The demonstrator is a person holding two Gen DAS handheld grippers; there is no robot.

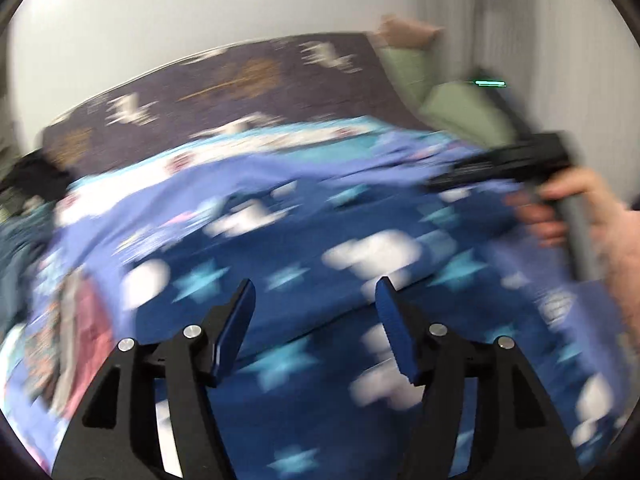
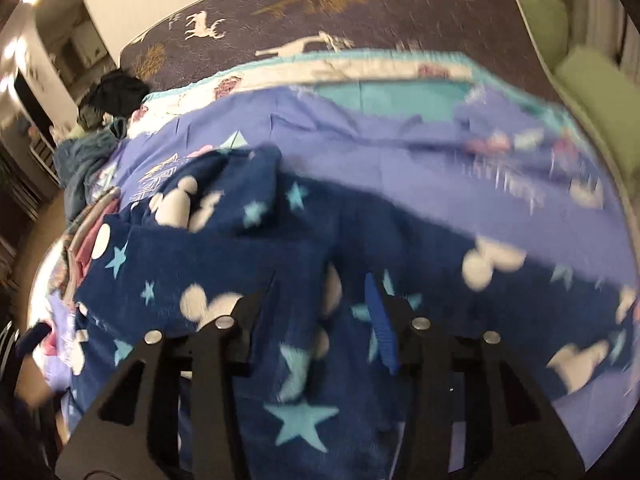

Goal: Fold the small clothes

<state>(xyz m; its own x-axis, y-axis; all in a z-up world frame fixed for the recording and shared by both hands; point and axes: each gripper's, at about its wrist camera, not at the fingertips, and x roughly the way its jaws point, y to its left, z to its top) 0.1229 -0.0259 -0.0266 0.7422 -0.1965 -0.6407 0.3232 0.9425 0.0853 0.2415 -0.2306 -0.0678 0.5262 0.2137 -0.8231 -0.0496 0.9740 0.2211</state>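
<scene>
A dark blue fleece garment (image 1: 312, 240) with white mouse-head shapes and light blue stars lies spread on a lilac printed sheet (image 1: 224, 184). My left gripper (image 1: 314, 294) is open just above the garment, with nothing between its blue pads. The right gripper's body (image 1: 516, 162) shows at the right of the left wrist view, held by a hand, over the garment's far right side. In the right wrist view the garment (image 2: 248, 248) fills the foreground and my right gripper (image 2: 320, 292) is open low over it. Both views are motion-blurred.
A dark blanket with white deer and gold trees (image 2: 360, 12) covers the bed behind. Green pillows (image 2: 600, 92) lie at the right. A heap of dark clothes (image 2: 116, 92) and a teal garment (image 2: 80, 160) sit at the left. A pink printed cloth (image 1: 80, 320) lies at the left edge.
</scene>
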